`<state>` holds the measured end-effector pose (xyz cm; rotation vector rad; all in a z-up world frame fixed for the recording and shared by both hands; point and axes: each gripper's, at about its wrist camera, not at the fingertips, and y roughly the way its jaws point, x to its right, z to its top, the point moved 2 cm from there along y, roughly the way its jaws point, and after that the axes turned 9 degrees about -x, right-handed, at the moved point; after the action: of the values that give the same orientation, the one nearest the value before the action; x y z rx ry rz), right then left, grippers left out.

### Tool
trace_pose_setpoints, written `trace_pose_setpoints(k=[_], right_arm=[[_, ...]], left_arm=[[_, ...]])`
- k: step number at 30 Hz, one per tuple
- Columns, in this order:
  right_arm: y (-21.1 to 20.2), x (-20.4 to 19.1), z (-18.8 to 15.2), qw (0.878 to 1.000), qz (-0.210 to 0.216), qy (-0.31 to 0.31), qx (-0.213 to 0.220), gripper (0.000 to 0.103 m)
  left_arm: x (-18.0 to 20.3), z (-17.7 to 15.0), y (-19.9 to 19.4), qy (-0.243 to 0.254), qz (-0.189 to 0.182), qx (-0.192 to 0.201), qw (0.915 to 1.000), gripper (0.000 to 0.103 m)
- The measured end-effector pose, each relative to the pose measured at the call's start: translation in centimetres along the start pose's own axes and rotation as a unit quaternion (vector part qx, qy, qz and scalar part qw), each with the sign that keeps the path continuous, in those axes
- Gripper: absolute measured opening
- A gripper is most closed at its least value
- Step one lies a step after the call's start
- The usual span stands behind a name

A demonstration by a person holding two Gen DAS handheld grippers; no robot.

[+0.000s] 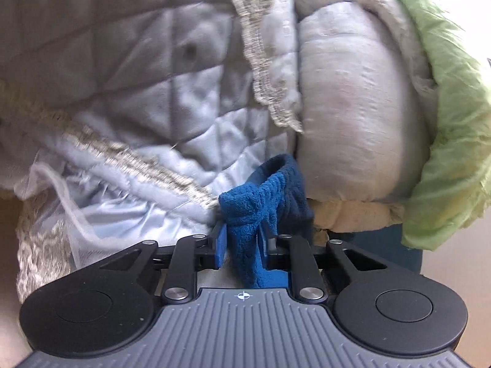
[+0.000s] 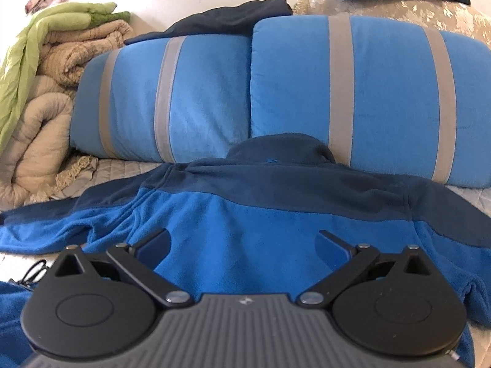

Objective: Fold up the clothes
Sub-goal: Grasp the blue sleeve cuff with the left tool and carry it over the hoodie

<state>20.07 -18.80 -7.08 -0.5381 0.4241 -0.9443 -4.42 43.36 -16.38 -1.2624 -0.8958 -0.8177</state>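
A blue fleece jacket (image 2: 245, 211) with a dark navy yoke and collar lies spread flat on the bed, collar toward the pillows. Its left sleeve (image 2: 46, 224) stretches out to the left. My right gripper (image 2: 244, 245) hovers over the jacket's middle, open wide, nothing between its fingers. In the left wrist view my left gripper (image 1: 242, 239) is shut on the sleeve cuff (image 1: 260, 202), a bunch of blue and navy fleece pinched between the blue pads and sticking up past them.
Two blue pillows with grey stripes (image 2: 353, 92) lie behind the jacket. A rolled beige quilt (image 2: 40, 128) (image 1: 353, 116) and a green cover (image 2: 18, 70) (image 1: 451, 141) sit at the left. A pale quilted bedspread with lace trim (image 1: 138, 76) fills the left wrist view. A dark garment (image 2: 227, 18) lies behind the pillows.
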Motion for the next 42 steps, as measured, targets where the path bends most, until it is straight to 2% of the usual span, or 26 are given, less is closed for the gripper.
trace_pose_setpoints(k=[4, 7, 11, 14, 20, 22, 24, 29, 31, 33, 36, 37, 39, 40, 42], right_arm=[[-0.1, -0.7, -0.2, 1.0, -0.001, -0.024, 0.001, 0.103], [-0.1, -0.6, -0.2, 1.0, 0.016, -0.02, -0.003, 0.103], [-0.1, -0.4, -0.1, 1.0, 0.028, -0.006, -0.006, 0.103], [0.0, -0.1, 0.0, 0.999, 0.031, 0.003, -0.011, 0.103], [0.3, 0.1, 0.0, 0.999, 0.034, 0.01, -0.019, 0.103], [0.3, 0.0, 0.0, 0.999, 0.036, 0.007, -0.019, 0.103], [0.3, -0.1, -0.1, 0.999, 0.037, 0.003, -0.019, 0.103], [0.4, -0.2, -0.1, 0.999, 0.037, 0.002, -0.021, 0.103], [0.4, -0.2, 0.0, 0.999, 0.037, 0.004, -0.022, 0.103], [0.5, -0.1, 0.0, 0.999, 0.038, 0.007, -0.023, 0.103], [0.7, 0.0, 0.1, 0.999, 0.041, 0.006, -0.025, 0.103], [0.7, 0.0, 0.1, 0.999, 0.04, 0.006, -0.026, 0.103], [0.8, -0.1, 0.0, 0.999, 0.041, 0.004, -0.029, 0.103], [0.8, -0.1, 0.0, 0.999, 0.042, 0.003, -0.03, 0.103], [0.9, -0.2, -0.1, 0.999, 0.042, 0.001, -0.031, 0.103]], left_arm=[[3.0, -0.5, -0.8, 0.072, 0.016, 0.016, 0.9971, 0.02], [6.1, -1.1, -1.4, 0.14, 0.029, 0.027, 0.9894, 0.02], [10.6, -2.7, -1.4, 0.229, 0.041, 0.025, 0.9723, 0.02], [13.7, -4.4, -1.1, 0.297, 0.048, 0.021, 0.9536, 0.02], [18.3, -9.2, -0.4, 0.428, 0.06, 0.012, 0.9016, 0.02], [19.5, -10.9, -0.2, 0.468, 0.064, 0.009, 0.8815, 0.02], [20.6, -12.7, 0.0, 0.507, 0.068, 0.004, 0.8594, 0.02], [22.6, -17.7, 1.2, 0.605, 0.075, -0.018, 0.7927, 0.02], [23.1, -19.5, 1.7, 0.634, 0.075, -0.029, 0.7691, 0.02], [23.5, -21.2, 2.2, 0.659, 0.069, -0.046, 0.7472, 0.019], [24.0, -23.3, 3.1, 0.686, 0.06, -0.07, 0.7213, 0.019], [24.2, -23.8, 3.4, 0.691, 0.061, -0.075, 0.7162, 0.019], [24.5, -24.3, 4.0, 0.689, 0.057, -0.085, 0.7171, 0.019], [24.6, -24.5, 4.3, 0.687, 0.056, -0.09, 0.7191, 0.019], [25.2, -24.7, 4.9, 0.676, 0.055, -0.098, 0.7284, 0.019]])
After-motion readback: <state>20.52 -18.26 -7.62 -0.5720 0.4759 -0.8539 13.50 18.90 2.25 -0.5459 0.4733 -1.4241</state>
